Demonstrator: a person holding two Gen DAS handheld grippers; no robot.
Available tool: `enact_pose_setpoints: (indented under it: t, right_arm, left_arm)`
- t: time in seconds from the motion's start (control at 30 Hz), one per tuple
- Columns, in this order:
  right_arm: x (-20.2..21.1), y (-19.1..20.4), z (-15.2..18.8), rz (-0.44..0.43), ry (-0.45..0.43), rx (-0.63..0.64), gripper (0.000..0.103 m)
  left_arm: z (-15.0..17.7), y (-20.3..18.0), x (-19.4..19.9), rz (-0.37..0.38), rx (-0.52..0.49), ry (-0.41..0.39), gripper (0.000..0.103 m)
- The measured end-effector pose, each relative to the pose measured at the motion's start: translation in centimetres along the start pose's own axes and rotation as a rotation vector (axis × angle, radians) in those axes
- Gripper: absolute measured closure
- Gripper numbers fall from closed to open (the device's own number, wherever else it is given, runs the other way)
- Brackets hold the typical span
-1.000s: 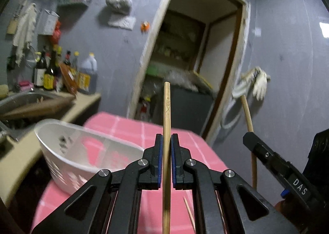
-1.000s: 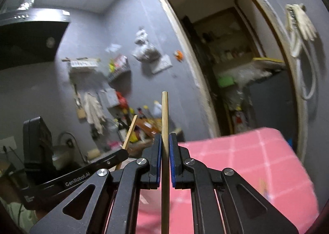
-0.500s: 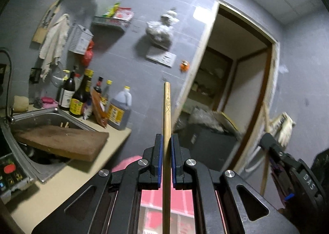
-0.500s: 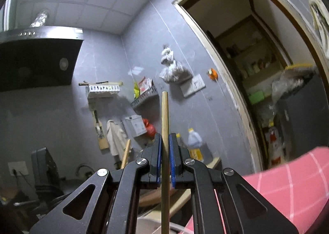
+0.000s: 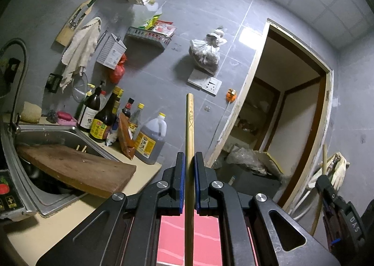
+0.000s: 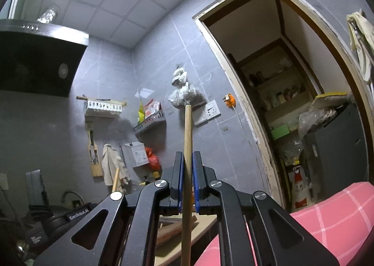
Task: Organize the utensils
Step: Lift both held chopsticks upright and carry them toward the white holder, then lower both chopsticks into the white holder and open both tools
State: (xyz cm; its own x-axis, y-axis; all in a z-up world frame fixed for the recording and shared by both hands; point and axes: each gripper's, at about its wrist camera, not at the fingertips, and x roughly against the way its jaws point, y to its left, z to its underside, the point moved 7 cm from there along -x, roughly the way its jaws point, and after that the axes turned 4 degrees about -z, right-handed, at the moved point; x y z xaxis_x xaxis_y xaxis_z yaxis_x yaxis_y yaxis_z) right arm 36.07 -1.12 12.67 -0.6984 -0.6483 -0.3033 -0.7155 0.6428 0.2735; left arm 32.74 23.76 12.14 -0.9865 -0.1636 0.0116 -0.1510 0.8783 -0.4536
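Observation:
My left gripper (image 5: 189, 161) is shut on a bamboo chopstick (image 5: 189, 130) that stands upright between its blue pads, tip up, high above the pink checked table (image 5: 201, 238). My right gripper (image 6: 187, 161) is shut on a second wooden chopstick (image 6: 187, 140), also upright. The right gripper (image 5: 336, 200) with its chopstick (image 5: 323, 158) shows at the right edge of the left wrist view. The left gripper's body (image 6: 77, 212) and its chopstick (image 6: 115, 179) show at lower left of the right wrist view.
A steel sink (image 5: 56, 135) with a wooden cutting board (image 5: 77, 170) across it is at left, bottles (image 5: 102, 116) behind it on the counter. A white wall-mounted utensil rack (image 6: 102, 107) hangs under the range hood (image 6: 39, 62). An open doorway (image 6: 292, 107) is at right.
Both grippers have tilted upward with their chopsticks still held. The white basket and most of the pink table have dropped out of view; wall, racks and ceiling now fill the views.

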Motion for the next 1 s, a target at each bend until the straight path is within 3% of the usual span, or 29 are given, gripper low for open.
enact_pose_setpoints:
  t: [0.33, 0.53, 0.77, 1.0]
  right_arm:
    - [-0.1, 0.1, -0.5, -0.004, -0.024, 0.010, 0.098]
    - [-0.5, -0.1, 0.3, 0.013, 0.011, 0.015, 0.098]
    - [-0.9, 0.0, 2.2, 0.029, 0.115, 0.035, 0.098]
    - [-0.3, 0.8, 4.0, 0.034, 0.252, 0.091, 0.098]
  left_arm:
    - [-0.3, 0.4, 0.0, -0.014, 0.014, -0.019, 0.098]
    - [0.1, 0.6, -0.1, -0.018, 0.018, -0.009, 0.098]
    - [1.0, 0.5, -0.3, -0.031, 0.001, 0.003, 0.098]
    - [2.7, -0.2, 0.4, -0.043, -0.082, 0.013, 0.098]
